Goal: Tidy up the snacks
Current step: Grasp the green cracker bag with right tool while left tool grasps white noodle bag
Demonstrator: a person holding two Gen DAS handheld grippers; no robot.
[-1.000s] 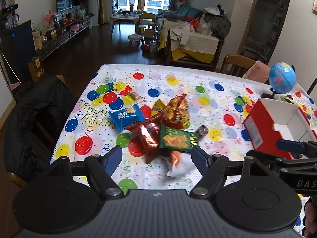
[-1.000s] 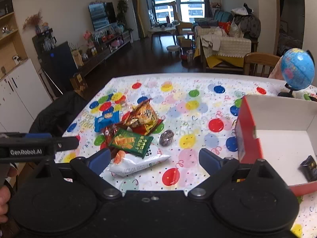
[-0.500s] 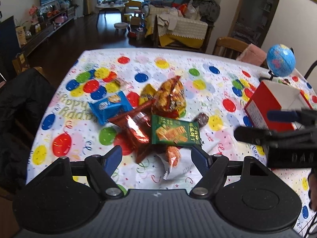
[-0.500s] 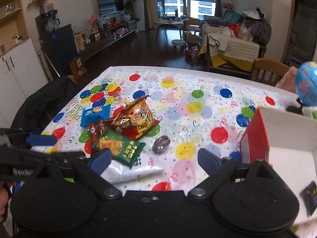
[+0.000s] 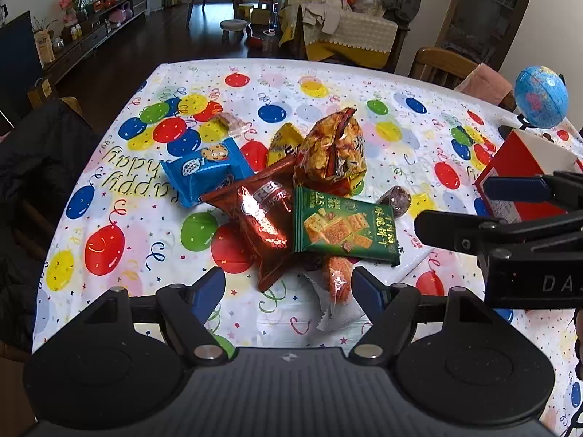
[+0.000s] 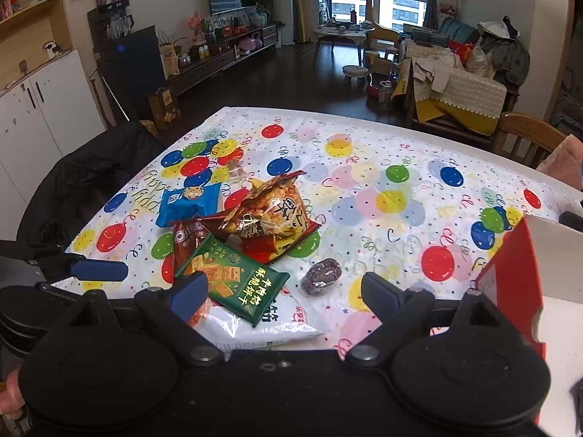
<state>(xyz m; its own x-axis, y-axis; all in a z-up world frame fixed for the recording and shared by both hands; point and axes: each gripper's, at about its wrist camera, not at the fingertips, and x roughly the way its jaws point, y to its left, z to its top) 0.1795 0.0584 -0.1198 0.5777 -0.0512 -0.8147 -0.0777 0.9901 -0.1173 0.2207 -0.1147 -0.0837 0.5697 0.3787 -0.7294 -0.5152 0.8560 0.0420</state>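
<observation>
Most of the work is judged left: the snack pile [image 5: 291, 200] is still heaped mid-bench, while the red box [image 6: 524, 276] waits at the right edge. The left tool [image 5: 288, 287] and right tool [image 6: 284, 287] are spread, nothing gripped.

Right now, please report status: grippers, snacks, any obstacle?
Left gripper open, empty. Right gripper open, empty, jaws just closing slightly. Snack pile on the table, untouched. Red box at right; nothing blocking.
</observation>
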